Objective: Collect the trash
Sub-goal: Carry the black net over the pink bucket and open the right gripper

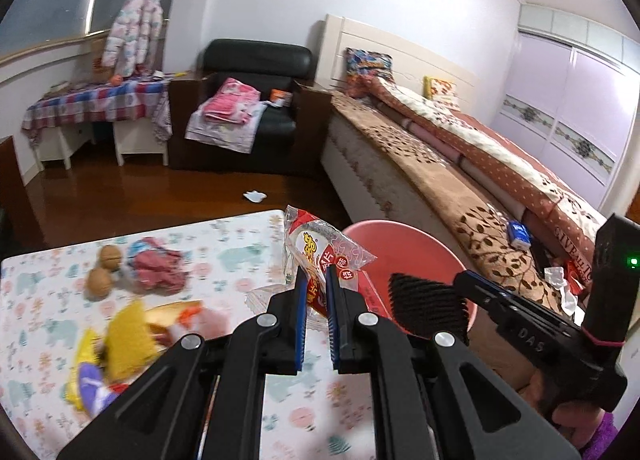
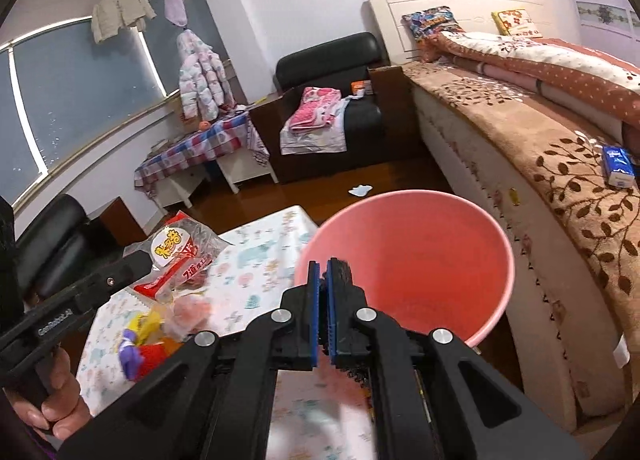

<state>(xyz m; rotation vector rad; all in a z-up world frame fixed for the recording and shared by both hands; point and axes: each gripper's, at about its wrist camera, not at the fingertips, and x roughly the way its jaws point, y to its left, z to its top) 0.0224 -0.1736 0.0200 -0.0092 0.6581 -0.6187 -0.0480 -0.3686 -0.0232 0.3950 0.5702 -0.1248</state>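
Left claw [image 1: 317,280] clenched on snack wrapper [image 1: 320,256] — held past far tabletop [image 1: 240,256] edge, beside pink bin [image 1: 404,244]. Right claw [image 2: 322,274] grips bin's near rim. Next: wrapper over bin mouth — release.

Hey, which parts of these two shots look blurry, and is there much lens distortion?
Left wrist view: the yellow wrapper and near tablecloth smear with motion blur; bed sharp. Right wrist view: near table edge blurred, pink basin fairly crisp. Both views: strong fisheye bending, dark corners.

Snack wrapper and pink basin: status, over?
Left tool shut on snack wrapper. Right tool shut on pink basin rim. Nothing between them.
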